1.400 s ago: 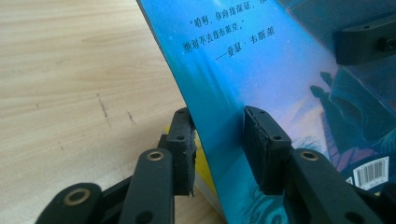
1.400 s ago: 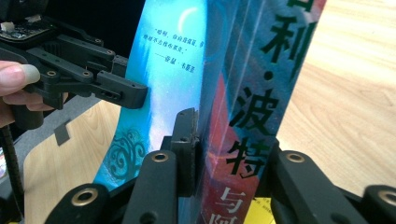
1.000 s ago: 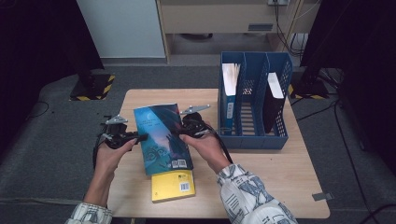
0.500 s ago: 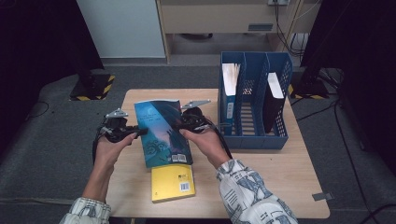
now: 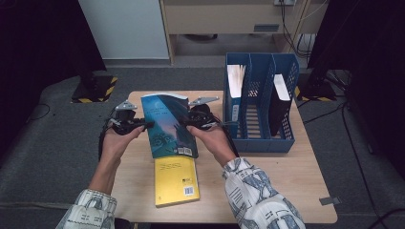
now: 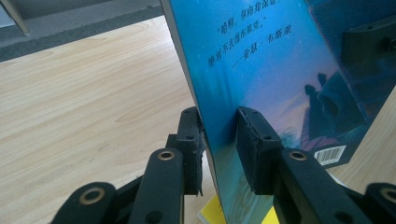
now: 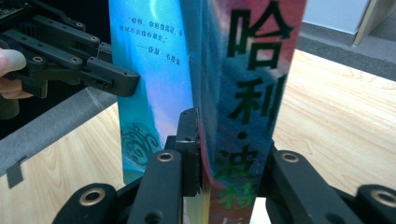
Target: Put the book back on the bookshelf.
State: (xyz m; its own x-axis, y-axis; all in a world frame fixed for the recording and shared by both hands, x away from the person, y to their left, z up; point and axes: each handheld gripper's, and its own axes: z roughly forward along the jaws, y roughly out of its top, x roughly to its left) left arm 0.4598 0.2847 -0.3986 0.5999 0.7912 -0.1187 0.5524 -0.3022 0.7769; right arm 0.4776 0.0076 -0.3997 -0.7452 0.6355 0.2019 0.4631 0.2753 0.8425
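Note:
A blue-covered book (image 5: 168,125) hangs tilted above the wooden table (image 5: 286,186), gripped from both sides. My left gripper (image 5: 145,125) is shut on its left edge; in the left gripper view the pads (image 6: 254,140) pinch the blue cover (image 6: 280,70). My right gripper (image 5: 188,121) is shut on the spine side, and the right gripper view has the book's spine (image 7: 247,93) between its jaws, with the left gripper (image 7: 93,70) farther off. A yellow book (image 5: 175,180) lies flat on the table beneath.
A blue three-slot file holder (image 5: 260,102) stands at the table's right, with a white-paged book in its left slot and a dark book in its right slot. Bare wood lies left of the books and at the front right.
Both grippers have carried the blue book up and away from the table's near edge. More of the yellow book shows below it.

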